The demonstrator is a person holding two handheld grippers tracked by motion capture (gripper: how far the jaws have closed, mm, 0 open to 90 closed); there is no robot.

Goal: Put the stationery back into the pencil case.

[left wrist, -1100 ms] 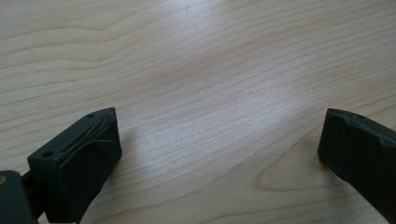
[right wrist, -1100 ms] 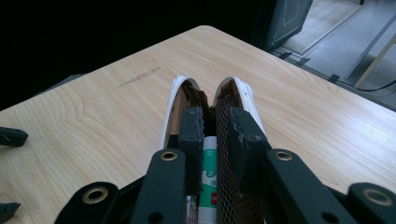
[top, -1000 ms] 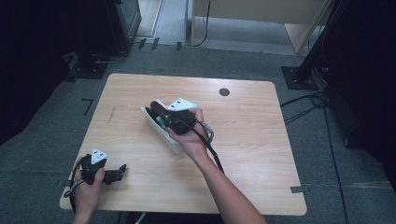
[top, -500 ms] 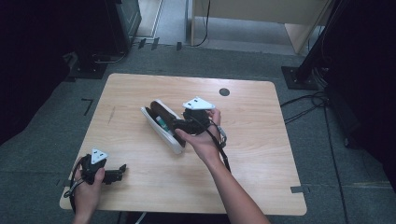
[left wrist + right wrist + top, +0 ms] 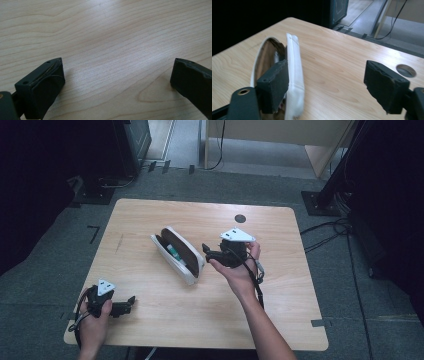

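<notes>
Spanning grey floor, pale wood table (image 5: 165, 320) — white case (image 5: 178, 254) mid-table, both claws wide open, empty.

Wooden table (image 5: 165, 320) seen from above, with a white pouch (image 5: 178, 254) lying open near its centre, dark lining and a small greenish item visible inside. The right gripper (image 5: 209, 253), held in the right hand (image 5: 239, 270), sits just beside the pouch's right end. The left gripper (image 5: 129, 303), held in the left hand (image 5: 94, 319), rests near the table's front-left corner, well apart from the pouch.
</notes>
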